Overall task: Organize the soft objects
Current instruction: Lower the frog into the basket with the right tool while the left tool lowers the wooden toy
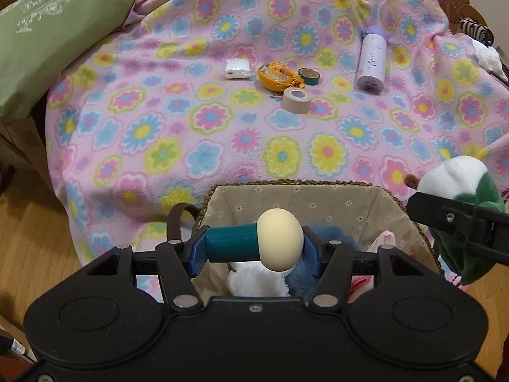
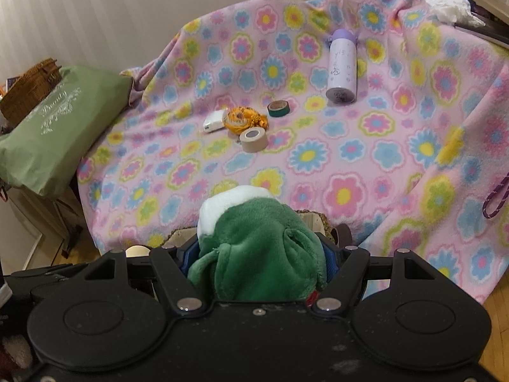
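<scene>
I've got L gripper [image 1: 254, 243] clamped on mushroom toy [image 1: 254, 243], R gripper [image 2: 254, 254] squeezing green plush [image 2: 254, 254] mid-body, both soft/light, over basket [image 1: 302, 191] at frame bottom.

Each claw [image 1: 254, 248] is matte black plastic with two round raised discs on its body. Silver screw heads dot the linkages. The finger pads [image 1: 197, 254] look blue and ribbed, though partly hidden.

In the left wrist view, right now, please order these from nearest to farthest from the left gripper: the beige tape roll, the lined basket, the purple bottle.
From the left gripper:
1. Lined basket, directly under and just ahead of the fingers.
2. Beige tape roll, lying mid-blanket, slightly right of centre.
3. Purple bottle, lying farther back on the right.
</scene>
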A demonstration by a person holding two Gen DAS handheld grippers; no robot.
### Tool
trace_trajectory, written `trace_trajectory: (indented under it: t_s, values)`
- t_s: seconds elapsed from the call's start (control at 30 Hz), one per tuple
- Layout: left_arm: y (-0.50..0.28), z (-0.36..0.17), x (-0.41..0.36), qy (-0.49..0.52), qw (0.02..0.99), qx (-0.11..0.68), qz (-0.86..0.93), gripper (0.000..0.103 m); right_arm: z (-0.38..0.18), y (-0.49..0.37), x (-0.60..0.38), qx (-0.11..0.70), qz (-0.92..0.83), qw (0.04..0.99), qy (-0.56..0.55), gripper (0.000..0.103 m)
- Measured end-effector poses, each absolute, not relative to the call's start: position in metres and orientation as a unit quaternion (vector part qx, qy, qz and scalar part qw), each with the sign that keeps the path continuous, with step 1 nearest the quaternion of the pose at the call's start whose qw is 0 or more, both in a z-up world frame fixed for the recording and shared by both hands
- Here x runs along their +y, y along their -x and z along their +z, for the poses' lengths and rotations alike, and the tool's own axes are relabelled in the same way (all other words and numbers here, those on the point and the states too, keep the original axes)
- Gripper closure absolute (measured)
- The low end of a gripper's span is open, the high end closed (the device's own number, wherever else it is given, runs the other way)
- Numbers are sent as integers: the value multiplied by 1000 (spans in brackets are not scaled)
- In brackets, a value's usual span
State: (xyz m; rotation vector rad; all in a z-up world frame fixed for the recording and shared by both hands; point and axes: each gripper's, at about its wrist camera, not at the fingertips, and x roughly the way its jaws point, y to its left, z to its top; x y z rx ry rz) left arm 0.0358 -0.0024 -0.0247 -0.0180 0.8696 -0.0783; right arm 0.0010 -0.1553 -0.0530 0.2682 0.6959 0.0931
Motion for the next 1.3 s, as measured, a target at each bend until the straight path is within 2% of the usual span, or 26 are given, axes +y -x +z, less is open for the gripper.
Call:
trace_trajectory:
  t_s: [0.97,1.13,1.17,1.23,1.3]
  values:
    - [-34,-43,-2,5,893,448,-30,47,-64,-10,-153,376,61,915,-133,31]
    - [-33,-43,-2,3,894,447,-28,46,-64,-10,-153,373,65,916,-132,27]
    - [-33,-43,-2,3,895,446,-27,46,-64,-10,-153,371,66,917,-132,27]
    - [-33,-42,-2,4,896,444,-25,36,-63,-9,-153,368,65,918,-131,26]
    - [-32,-41,-2,2,898,440,-25,36,-63,-8,-154,367,64,919,-131,26]
